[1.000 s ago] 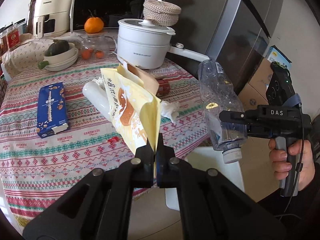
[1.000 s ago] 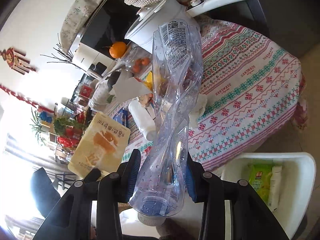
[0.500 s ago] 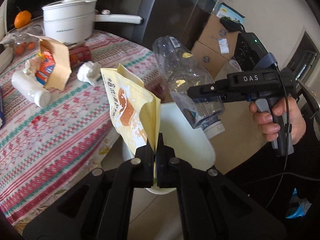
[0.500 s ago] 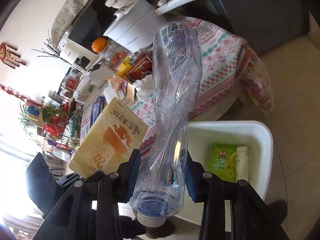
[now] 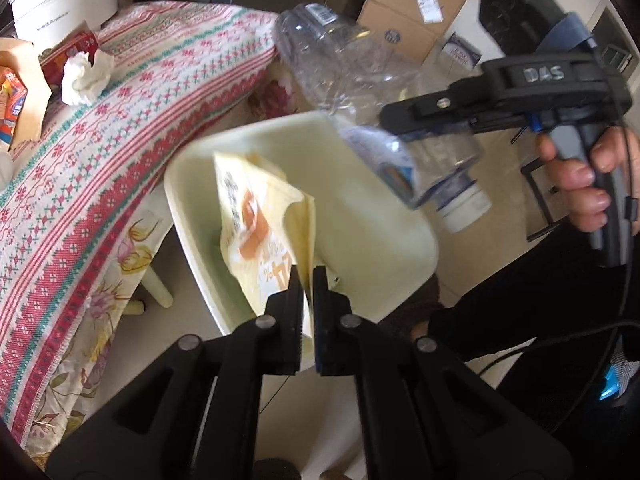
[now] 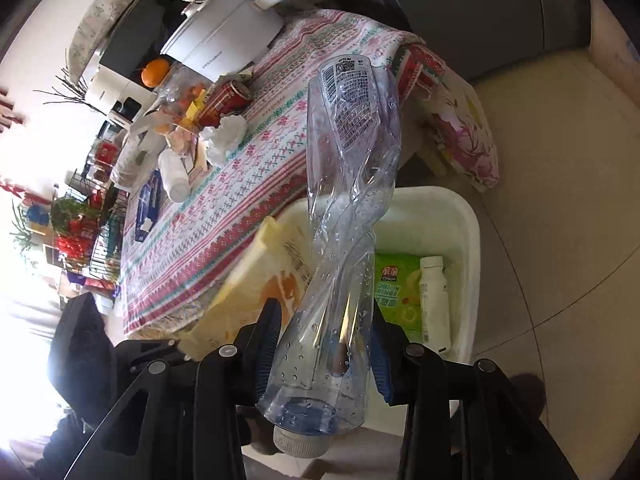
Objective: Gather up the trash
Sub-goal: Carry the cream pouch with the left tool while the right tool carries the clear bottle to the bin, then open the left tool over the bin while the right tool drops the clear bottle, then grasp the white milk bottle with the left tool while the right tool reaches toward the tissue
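Note:
A white waste bin [image 5: 248, 132] stands on the floor beside the table. My left gripper [image 5: 307, 276] hangs over it, its jaws opening; the lower edge of a yellow snack bag [image 5: 260, 220] still passes through the narrow gap between the parted pads. The bag [image 6: 256, 280] hangs over the bin's left side. My right gripper [image 6: 324, 320] is shut on a crushed clear plastic bottle [image 6: 352, 140], cap end toward the camera. It holds the bottle [image 5: 344, 68] above the bin [image 6: 468, 216], to the right of the bag.
Inside the bin lie a green snack packet [image 6: 394, 292] and a small white bottle [image 6: 434, 300]. The patterned tablecloth [image 5: 160, 60] carries a crumpled tissue [image 5: 86, 78], a red can [image 6: 228, 98], a blue box [image 6: 146, 208] and a white pot [image 6: 224, 40]. Cardboard boxes [image 5: 412, 12] stand behind.
Both grippers swung off the table and down over the bin. A slit has appeared between the left pads. The right gripper keeps its hold on the bottle.

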A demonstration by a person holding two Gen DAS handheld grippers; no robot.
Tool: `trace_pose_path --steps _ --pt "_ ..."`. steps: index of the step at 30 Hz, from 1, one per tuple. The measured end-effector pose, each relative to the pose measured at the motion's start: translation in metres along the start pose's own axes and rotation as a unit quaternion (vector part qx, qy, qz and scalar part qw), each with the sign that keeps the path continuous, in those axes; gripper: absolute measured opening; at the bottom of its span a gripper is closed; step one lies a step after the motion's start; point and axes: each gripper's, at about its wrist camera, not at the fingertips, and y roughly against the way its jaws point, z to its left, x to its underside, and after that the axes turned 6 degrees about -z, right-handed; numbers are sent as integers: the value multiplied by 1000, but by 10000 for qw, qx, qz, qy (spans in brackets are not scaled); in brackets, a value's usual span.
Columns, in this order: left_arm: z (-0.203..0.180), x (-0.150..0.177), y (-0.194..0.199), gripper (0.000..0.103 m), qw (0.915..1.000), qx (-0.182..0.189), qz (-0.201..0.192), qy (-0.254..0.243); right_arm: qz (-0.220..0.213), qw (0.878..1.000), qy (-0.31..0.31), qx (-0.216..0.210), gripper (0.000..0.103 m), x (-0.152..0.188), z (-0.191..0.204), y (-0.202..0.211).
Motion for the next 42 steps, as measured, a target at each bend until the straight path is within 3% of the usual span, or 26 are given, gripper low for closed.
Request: trace_pose_path --steps 4,10,20,23,25,27,29,36,42 --pt "3 1 1 40 9997 -242 -39 55 67 9999 -3 87 42 2 -3 -3" --pt "11 0 17 54 9984 -500 -249 114 156 9997 129 141 42 5 1 -6" --pt "46 -9 24 57 9952 -753 -340 519 622 9959 561 348 40 17 17 -29" --pt "52 -8 27 58 9943 -808 -335 608 828 9945 567 307 34 19 17 -38" --pt "53 -7 29 64 9938 -841 -344 645 898 9947 393 322 37 17 14 -41" --pt "54 -8 30 66 9932 -891 -358 657 922 9946 294 368 49 15 11 -42" --pt "55 -7 32 68 9928 -936 -369 650 884 9950 213 410 55 12 9 -41" --pt "59 -9 39 76 9907 -1113 -394 679 788 9956 182 478 63 7 12 -37" --pt "72 -13 48 79 9870 -1308 -432 827 500 9928 592 910 71 -4 29 -30"
